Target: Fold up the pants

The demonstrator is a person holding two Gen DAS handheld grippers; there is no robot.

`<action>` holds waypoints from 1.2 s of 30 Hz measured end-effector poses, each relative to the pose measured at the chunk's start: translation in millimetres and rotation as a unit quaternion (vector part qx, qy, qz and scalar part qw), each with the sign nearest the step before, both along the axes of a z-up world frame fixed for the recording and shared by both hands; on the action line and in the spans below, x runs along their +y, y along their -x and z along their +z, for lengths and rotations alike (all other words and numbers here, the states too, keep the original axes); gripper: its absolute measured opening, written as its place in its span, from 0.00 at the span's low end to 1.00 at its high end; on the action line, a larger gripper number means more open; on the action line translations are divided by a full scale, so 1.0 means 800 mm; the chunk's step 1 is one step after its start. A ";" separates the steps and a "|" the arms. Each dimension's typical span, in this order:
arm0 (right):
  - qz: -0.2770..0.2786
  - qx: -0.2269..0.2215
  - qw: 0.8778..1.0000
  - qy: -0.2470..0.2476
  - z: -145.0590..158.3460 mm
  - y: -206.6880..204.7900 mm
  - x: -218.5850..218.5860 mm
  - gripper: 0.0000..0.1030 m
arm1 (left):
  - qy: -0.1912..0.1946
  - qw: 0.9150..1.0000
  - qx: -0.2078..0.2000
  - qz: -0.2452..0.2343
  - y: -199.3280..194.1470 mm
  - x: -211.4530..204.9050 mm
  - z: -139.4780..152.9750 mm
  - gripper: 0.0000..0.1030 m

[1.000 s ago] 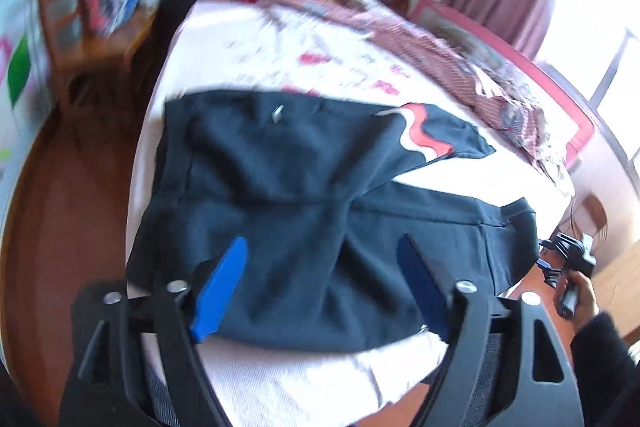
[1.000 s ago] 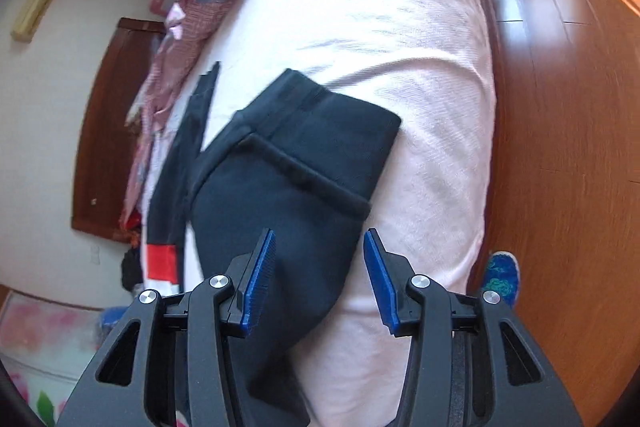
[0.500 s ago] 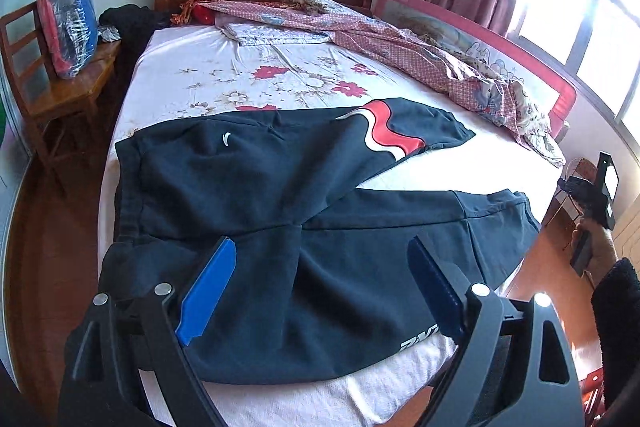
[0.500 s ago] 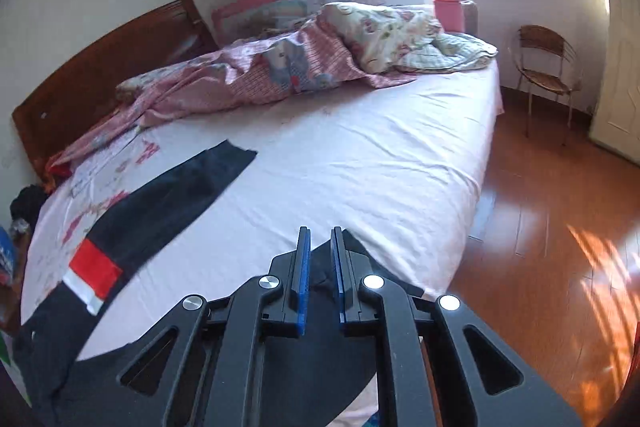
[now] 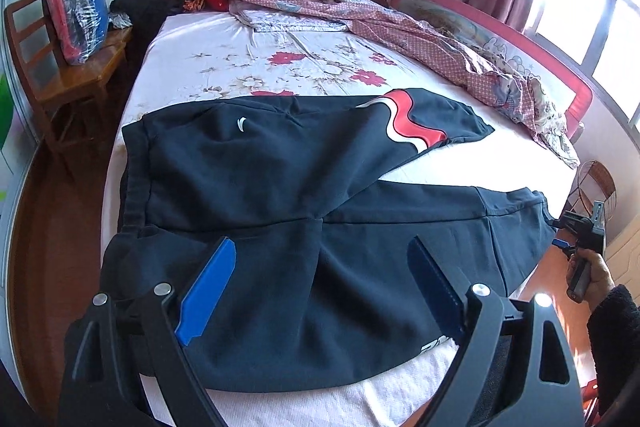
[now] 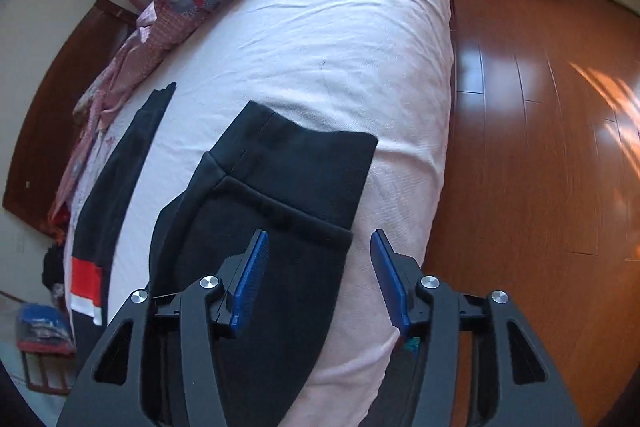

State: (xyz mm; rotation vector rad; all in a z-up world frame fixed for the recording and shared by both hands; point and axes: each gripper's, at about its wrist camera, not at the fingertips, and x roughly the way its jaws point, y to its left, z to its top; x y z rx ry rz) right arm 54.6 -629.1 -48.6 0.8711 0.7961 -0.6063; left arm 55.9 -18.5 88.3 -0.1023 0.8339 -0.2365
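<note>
- On the wide bed with the pale pink sheet (image 5: 256, 67), one pair of dark navy fleece pants (image 5: 280, 187) lies spread flat, waistband toward the wooden chair side, legs splayed in a V toward the window side.
- Far leg carries a red-and-white wavy stripe (image 5: 412, 125); near leg runs along the bed's near edge, its ribbed cuff (image 6: 304, 171) close to the mattress corner.
- Our left gripper (image 5: 320, 279) hovers over the crotch and upper near leg, blue pads spread wide, holding nothing.
- Our right gripper (image 6: 320, 267) hangs above the near leg just short of the cuff, pads apart, one over the cloth and one over bare sheet; not gripping.
- Risks, as we judge them: the near leg lies at the mattress edge, so a loose pinch could let the cuff slide off toward the glossy wooden floor (image 6: 540, 147).
- Thick fleece may bunch if we catch only the top layer, leaving the fold crooked.
- The legs sit well apart; bringing one over the other without matching the seams would skew the fold.
- Count: one pair of pants, two legs, two grippers, one rumpled pink patterned quilt (image 5: 420, 39), one wooden chair (image 5: 60, 67) with one plastic-wrapped bundle (image 5: 80, 23).
</note>
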 end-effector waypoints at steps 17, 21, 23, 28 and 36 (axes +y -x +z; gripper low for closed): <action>-0.045 0.066 0.987 0.138 0.050 0.017 0.021 0.64 | 0.006 0.999 0.006 0.050 -0.019 0.059 -0.009 0.89; 0.041 0.014 0.990 0.132 0.082 0.011 0.081 0.66 | -0.067 0.995 -0.056 0.052 -0.028 0.113 0.008 0.98; 0.087 -0.004 0.989 0.115 0.087 -0.005 0.119 0.66 | -0.122 0.988 -0.085 0.039 -0.040 0.142 0.010 0.98; 0.194 -0.001 0.978 0.078 0.086 -0.068 0.221 0.66 | -0.183 0.975 -0.104 -0.066 -0.108 0.206 -0.002 0.98; 0.267 -0.004 0.963 0.035 0.108 -0.144 0.335 0.66 | -0.040 0.992 -0.057 -0.107 -0.229 0.273 -0.056 0.98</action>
